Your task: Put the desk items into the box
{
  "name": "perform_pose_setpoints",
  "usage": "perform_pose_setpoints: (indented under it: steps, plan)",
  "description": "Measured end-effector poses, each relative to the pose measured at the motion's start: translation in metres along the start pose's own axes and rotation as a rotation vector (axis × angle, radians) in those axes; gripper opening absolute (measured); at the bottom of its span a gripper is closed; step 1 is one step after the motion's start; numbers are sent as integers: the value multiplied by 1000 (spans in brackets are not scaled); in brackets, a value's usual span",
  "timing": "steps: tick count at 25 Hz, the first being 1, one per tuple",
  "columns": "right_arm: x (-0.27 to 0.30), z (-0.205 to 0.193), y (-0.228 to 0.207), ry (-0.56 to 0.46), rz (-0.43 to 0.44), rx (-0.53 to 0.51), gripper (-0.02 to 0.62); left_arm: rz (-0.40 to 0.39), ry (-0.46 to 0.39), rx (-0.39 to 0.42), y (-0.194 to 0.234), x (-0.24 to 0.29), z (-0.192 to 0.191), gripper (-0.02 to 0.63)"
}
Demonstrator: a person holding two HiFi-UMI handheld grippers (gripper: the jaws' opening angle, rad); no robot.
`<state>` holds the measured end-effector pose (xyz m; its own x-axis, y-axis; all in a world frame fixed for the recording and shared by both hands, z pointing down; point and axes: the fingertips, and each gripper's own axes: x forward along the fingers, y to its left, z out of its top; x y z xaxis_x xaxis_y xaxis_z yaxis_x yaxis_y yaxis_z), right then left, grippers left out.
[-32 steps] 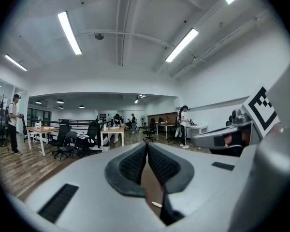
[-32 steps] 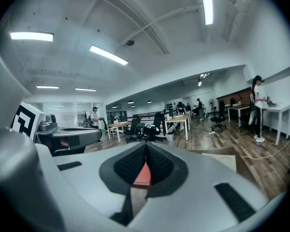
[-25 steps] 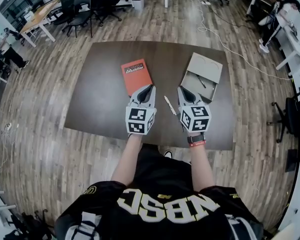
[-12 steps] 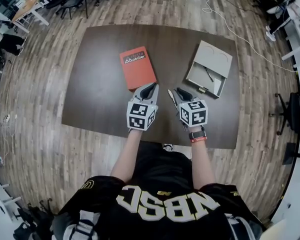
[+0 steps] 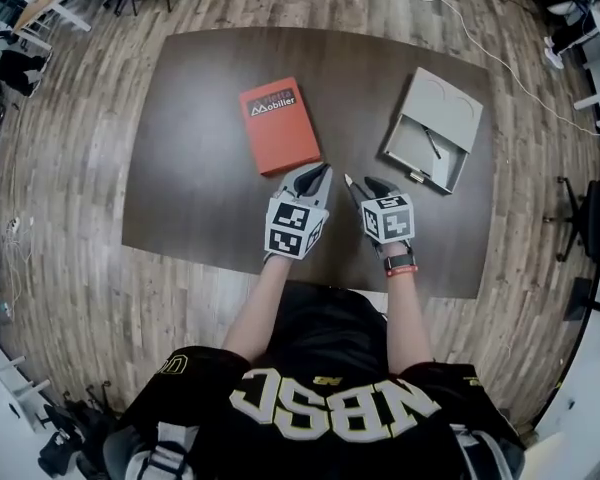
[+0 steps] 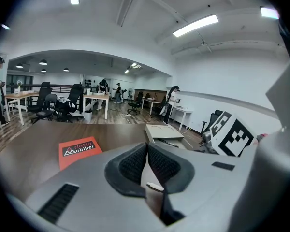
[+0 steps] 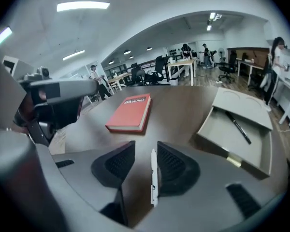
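Your right gripper (image 7: 146,153) is the nearer one. Its fingers (image 7: 176,166) have just been opening and now stand apart around the slim white tool (image 7: 153,178), which lies on the tabletop (image 7: 183,108) close to the right-hand pad, its long axis along the fingers. Your left gripper (image 6: 147,151) has its fingers together, holding nothing. The box (image 7: 241,105) lies ahead to the right.

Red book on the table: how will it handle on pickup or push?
Probably stiff: the red book shows a flat cover over a thick page block. Lying flat on the table, it should slide, not roll or tip. Lifted by one edge, it may fall open.
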<state>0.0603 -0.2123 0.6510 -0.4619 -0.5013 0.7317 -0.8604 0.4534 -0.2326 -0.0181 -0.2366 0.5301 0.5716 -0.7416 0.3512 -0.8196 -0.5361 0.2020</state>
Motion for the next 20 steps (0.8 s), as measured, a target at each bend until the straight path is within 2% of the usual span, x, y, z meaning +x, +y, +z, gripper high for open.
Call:
perform_pose_setpoints:
  steps: [3, 9, 14, 20]
  plan:
    - [17, -18, -5, 65, -24, -60, 153, 8, 26, -19, 10, 4, -11, 26]
    - [43, -49, -9, 165, -33, -102, 150, 20, 60, -50, 24, 12, -26, 26]
    - [53, -70, -10, 255, -68, -158, 123, 30, 85, -66, 32, 12, -35, 26]
    - [61, -78, -18, 265, -66, -122, 87, 25, 104, -68, 34, 15, -40, 26]
